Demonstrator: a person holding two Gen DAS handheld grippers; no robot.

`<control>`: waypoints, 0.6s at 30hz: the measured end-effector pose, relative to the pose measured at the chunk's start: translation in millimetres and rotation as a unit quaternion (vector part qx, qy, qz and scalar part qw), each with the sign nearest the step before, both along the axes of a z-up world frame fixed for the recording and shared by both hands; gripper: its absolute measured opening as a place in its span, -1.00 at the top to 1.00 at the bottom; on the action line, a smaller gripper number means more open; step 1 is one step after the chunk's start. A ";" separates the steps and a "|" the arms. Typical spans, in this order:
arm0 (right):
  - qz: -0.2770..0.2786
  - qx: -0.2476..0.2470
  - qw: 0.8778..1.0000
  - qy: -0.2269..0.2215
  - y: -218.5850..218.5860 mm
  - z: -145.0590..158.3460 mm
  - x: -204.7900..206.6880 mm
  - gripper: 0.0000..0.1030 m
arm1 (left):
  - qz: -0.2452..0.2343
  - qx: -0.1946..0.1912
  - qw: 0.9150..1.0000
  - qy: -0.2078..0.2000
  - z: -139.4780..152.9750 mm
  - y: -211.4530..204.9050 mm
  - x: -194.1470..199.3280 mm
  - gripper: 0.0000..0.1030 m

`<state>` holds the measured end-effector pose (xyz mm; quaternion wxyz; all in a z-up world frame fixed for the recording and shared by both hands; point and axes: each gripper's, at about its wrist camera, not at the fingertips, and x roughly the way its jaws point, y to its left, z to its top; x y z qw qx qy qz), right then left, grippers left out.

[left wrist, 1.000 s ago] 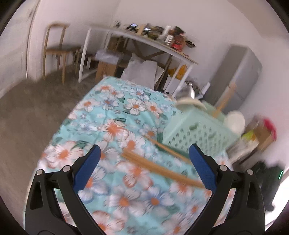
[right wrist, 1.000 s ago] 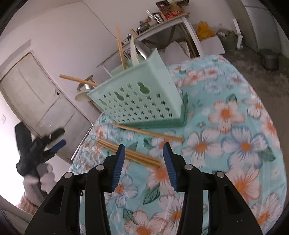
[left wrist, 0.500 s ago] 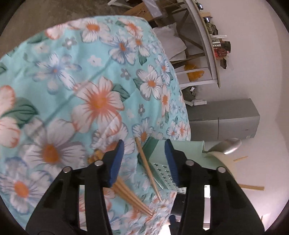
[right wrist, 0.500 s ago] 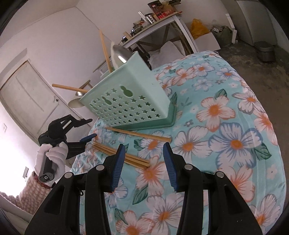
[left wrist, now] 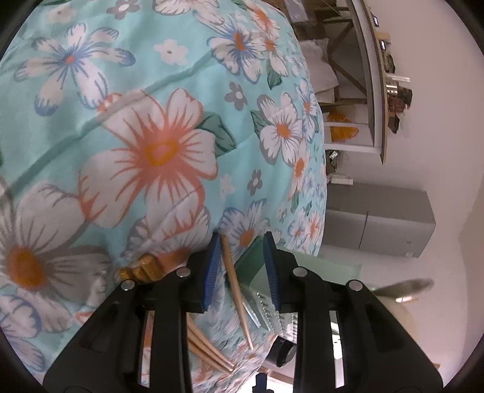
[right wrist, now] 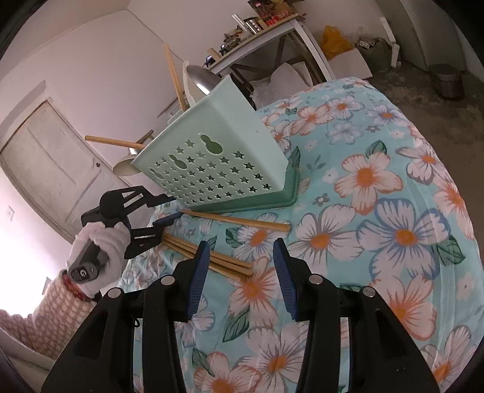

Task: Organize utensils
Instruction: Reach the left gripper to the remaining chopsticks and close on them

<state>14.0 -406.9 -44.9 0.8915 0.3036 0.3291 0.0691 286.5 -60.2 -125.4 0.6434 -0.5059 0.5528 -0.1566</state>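
A single wooden chopstick lies on the floral cloth beside a mint green utensil basket. My left gripper straddles one end of it. Its jaws are closing, the left pad close to the stick and the right pad still apart from it. A bundle of chopsticks lies just beside it. My right gripper hovers open over the cloth near the bundle's other end, holding nothing.
The basket holds two wooden handles, a metal ladle and a white spoon. A gloved hand carries the left gripper. Beyond the bed stand a cluttered table, a grey cabinet, a door and a metal bin.
The left gripper rolled, dropped towards the cloth and came over the single chopstick, its jaws narrowing from wide apart. The right gripper stayed nearly still.
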 end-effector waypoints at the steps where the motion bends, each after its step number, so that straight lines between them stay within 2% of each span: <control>1: -0.002 0.004 1.000 0.001 -0.8 -0.9 0.0 0.16 | 0.002 0.005 1.000 0.003 -1.0 -2.6 0.2 0.50; 7: -0.005 0.007 1.000 0.004 -2.1 -3.3 -3.0 0.16 | 0.018 0.016 1.000 0.019 -5.0 0.7 -0.4 0.72; 9: -0.006 0.007 1.000 0.003 -1.5 -2.6 -4.3 0.16 | 0.034 0.023 0.999 0.029 -7.9 0.9 -2.2 0.84; 14: -0.009 0.002 1.000 0.001 -2.3 1.8 -9.3 0.16 | 0.045 0.035 0.998 0.023 -6.7 -0.3 -4.2 0.88; 18: -0.015 -0.003 1.000 -0.006 -6.2 10.1 -15.0 0.16 | 0.047 0.016 0.999 0.017 -6.1 5.7 -8.3 0.93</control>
